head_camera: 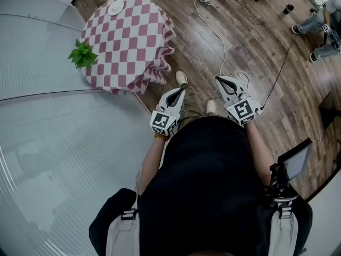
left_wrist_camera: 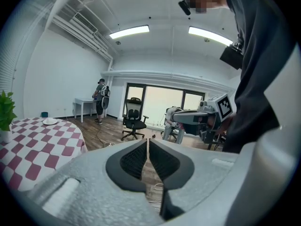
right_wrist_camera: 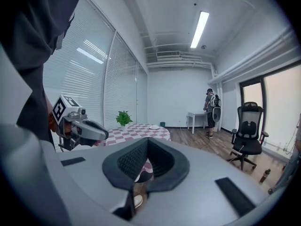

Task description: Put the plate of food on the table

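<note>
1. Left claw point(head_camera: 179, 92): pads pressed together, nothing between them. Held low before the body, pointing toward 12 o'clock over the wooden floor point(head_camera: 250, 41).
2. Right claw point(head_camera: 221, 81): tips meeting, empty. Just beside the left one at its 3 o'clock, also aimed across the floor.
3. Bench point(head_camera: 133, 41): round, draped in a red-and-white checked cloth. Lies at 10 to 11 o'clock from the person in the head view, well apart from both claws.
4. Plate point(head_camera: 116, 7): white, resting on the bench near its 11 o'clock rim, the far side from the person. Too small to tell whether food lies on it.
5. Plant point(head_camera: 82, 55): green, potted, at the bench's 8 o'clock rim, well apart from the plate.
6. Cable point(head_camera: 213, 31): white, trailing over the floor at 12 o'clock, between the feet and the far wall.
7. Step in hand, judged: no carrying under way, since neither claw bears anything and the only plate in view already sits on the bench. Either placement complete or a fresh cycle not yet begun; cannot tell which.
8. Next move, judged: if another plate is to be brought, claws to spread first and a source to be found, none in view. Approach to the bench from its 4 o'clock side, clear of the plant, minding the cable underfoot.
</note>
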Available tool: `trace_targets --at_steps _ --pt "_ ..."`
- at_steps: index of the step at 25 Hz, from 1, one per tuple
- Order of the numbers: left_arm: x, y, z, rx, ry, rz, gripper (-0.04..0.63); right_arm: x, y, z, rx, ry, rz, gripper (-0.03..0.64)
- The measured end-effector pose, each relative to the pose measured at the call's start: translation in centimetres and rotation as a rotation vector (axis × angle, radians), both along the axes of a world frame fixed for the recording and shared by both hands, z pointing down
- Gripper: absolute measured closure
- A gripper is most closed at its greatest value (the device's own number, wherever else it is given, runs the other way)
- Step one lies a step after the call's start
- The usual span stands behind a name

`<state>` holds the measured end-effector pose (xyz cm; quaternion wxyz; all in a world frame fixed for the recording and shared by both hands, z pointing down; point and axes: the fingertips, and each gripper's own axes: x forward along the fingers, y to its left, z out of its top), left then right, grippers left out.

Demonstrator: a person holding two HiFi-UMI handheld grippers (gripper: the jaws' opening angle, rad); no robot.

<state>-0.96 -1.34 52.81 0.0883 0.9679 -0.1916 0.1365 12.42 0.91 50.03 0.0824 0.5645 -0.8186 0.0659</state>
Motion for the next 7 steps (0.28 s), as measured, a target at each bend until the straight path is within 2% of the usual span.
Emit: trace_targets --at_steps 7 --pt "-1.5 -0.1 0.6 -0.003 -0.012 -0.014 0.578 -1.3 -0.5 0.2 0.004 -0.004 -0.018 0.607"
